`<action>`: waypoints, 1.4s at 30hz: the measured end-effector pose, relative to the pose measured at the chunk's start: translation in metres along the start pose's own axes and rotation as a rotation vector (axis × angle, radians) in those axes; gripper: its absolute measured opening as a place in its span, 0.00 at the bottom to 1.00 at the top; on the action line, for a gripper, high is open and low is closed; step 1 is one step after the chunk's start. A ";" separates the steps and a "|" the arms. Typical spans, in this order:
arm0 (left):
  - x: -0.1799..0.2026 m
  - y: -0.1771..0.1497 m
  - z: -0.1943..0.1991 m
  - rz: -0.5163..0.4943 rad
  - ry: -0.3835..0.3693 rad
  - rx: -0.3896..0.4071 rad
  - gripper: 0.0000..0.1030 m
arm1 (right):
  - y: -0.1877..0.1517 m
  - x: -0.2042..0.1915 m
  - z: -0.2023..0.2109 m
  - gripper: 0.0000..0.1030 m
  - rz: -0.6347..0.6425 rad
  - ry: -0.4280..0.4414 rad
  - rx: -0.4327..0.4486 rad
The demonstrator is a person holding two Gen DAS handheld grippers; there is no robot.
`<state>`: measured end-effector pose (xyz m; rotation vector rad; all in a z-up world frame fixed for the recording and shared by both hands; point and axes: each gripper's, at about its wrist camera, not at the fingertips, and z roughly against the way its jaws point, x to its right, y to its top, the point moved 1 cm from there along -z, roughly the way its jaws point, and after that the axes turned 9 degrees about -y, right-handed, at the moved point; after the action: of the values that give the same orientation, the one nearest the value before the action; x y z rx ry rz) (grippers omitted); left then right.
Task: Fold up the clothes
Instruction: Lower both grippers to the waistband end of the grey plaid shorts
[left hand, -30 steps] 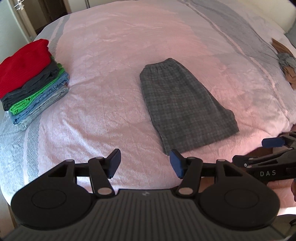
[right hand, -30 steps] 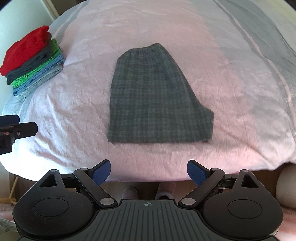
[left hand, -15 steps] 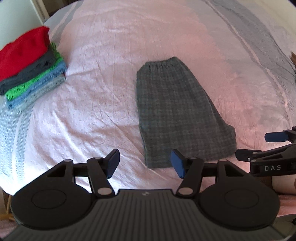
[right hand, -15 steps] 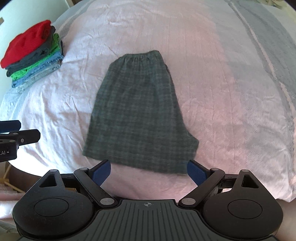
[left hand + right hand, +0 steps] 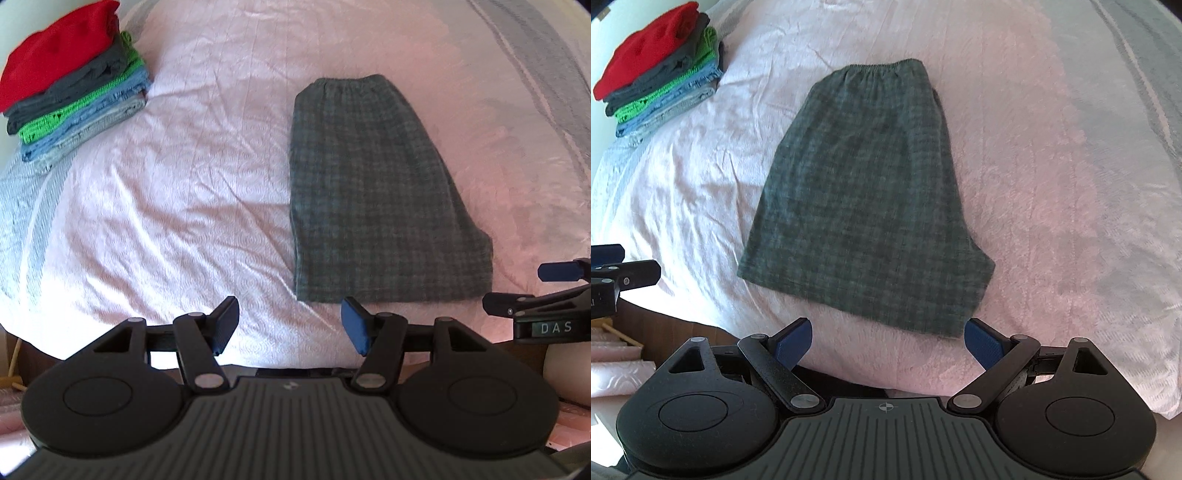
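Both spread wide and holding nothing, the left hand-held gripper and right hand-held gripper hang just short of the plaid shorts' near hem, flat on the bed, probably so each can take a hem corner.

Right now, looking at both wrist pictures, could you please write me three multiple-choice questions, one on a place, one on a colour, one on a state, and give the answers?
1. Where on the bed is the stack of folded clothes?
A. far left
B. far right
C. on the shorts

2. What colour is the top piece of the stack?
A. blue
B. red
C. white

3. How are the two grippers?
A. both shut on cloth
B. one open, one shut
C. both open and empty

Answers: 1 A, the stack lies up left, apart from the plaid shorts. 2 B, red is uppermost. 3 C, the left gripper and right gripper show spread fingers with nothing between.
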<state>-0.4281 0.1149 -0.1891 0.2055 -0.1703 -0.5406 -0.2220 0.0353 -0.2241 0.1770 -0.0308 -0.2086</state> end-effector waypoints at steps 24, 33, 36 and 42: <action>-0.049 -0.011 -0.096 0.039 -0.226 0.010 0.51 | -0.040 0.091 -0.070 0.89 -0.326 0.100 0.032; -0.085 -0.007 -0.150 0.162 -0.454 0.051 0.37 | -0.050 0.144 -0.122 0.89 -0.551 0.357 0.106; -0.096 0.000 -0.162 0.199 -0.517 0.077 0.37 | -0.052 0.155 -0.137 0.88 -0.602 0.450 0.116; -0.112 -0.003 -0.189 0.290 -0.677 0.051 0.37 | -0.046 0.172 -0.171 0.81 -0.625 0.620 0.119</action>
<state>-0.4831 0.1996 -0.3842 0.0375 -0.8601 -0.2990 -0.0552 -0.0156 -0.3983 0.3620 0.6375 -0.7676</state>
